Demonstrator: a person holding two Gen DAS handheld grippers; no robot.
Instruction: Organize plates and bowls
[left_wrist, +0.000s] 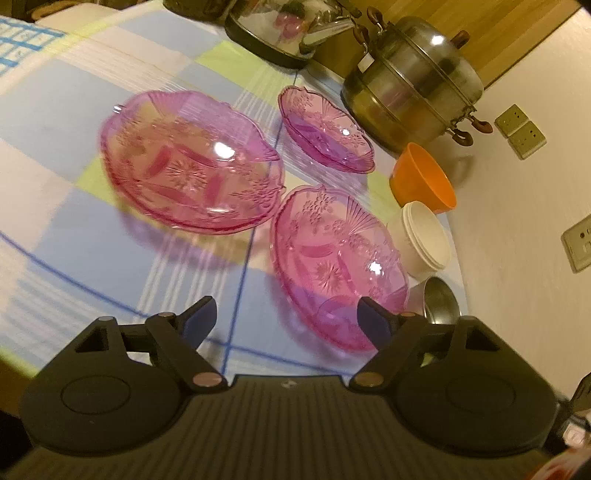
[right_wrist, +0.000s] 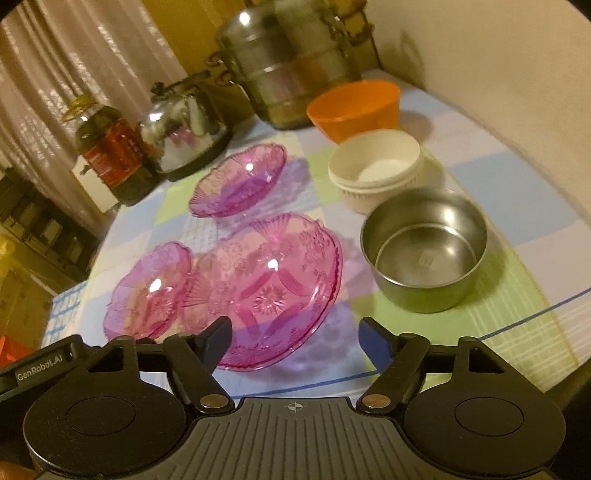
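**Three pink plates and four bowls lying on the checked tabletop**

Three pink glass plates are sitting on the tabletop: a large pink plate nearest the right claw, a left pink plate touching its rim, and a far pink plate standing apart behind them. To the right, bowls are lining up along the edge: one orange bowl, two white bowls nested together, and one steel bowl.

Both claws are hovering spread wide, gripping nothing; the left claw is hanging over the near plate's edge.

The right view is showing a bottle with a red label, its writing too blurred to read, and "GenRobot.AI" printed on the claw body. The left view is cutting the steel bowl to a sliver but showing wall sockets. One kettle and one steamer pot are standing behind.
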